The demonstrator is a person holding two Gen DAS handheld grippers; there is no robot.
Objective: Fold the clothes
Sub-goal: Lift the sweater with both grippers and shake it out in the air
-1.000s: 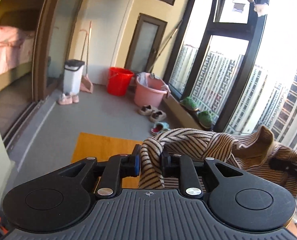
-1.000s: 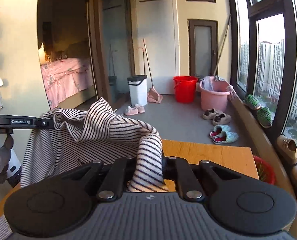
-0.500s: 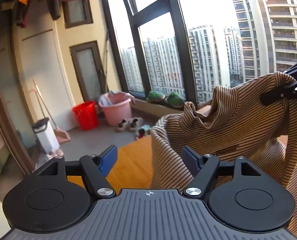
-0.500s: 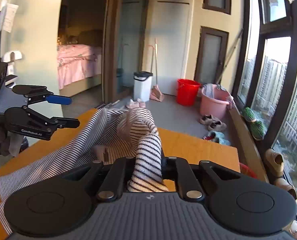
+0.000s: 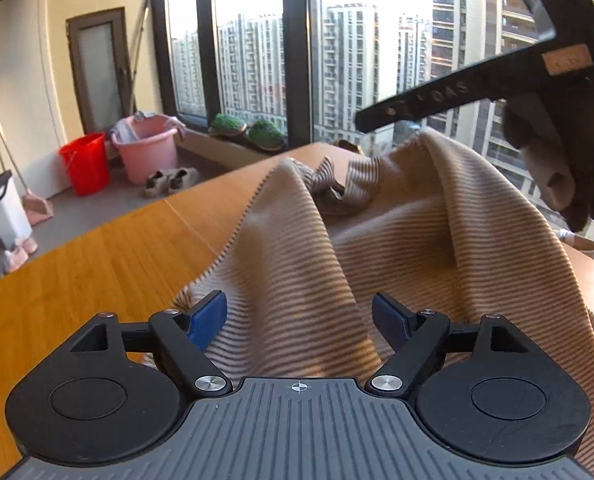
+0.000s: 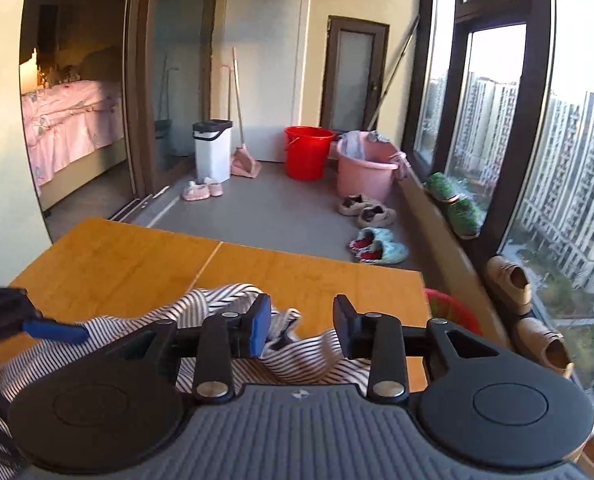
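**Both grippers are letting the striped top go**

Your left gripper [image 5: 299, 316] and right gripper [image 6: 301, 326], clamped on cloth a second ago, are now standing wide and empty. The thin, finely striped knit top [image 5: 377, 240] is slumping in soft ridges onto the smooth bamboo tabletop [image 5: 97, 264], ready for re-gripping.

Striped shirt [image 5: 397, 248] lies rumpled on wooden table [image 5: 97, 264].
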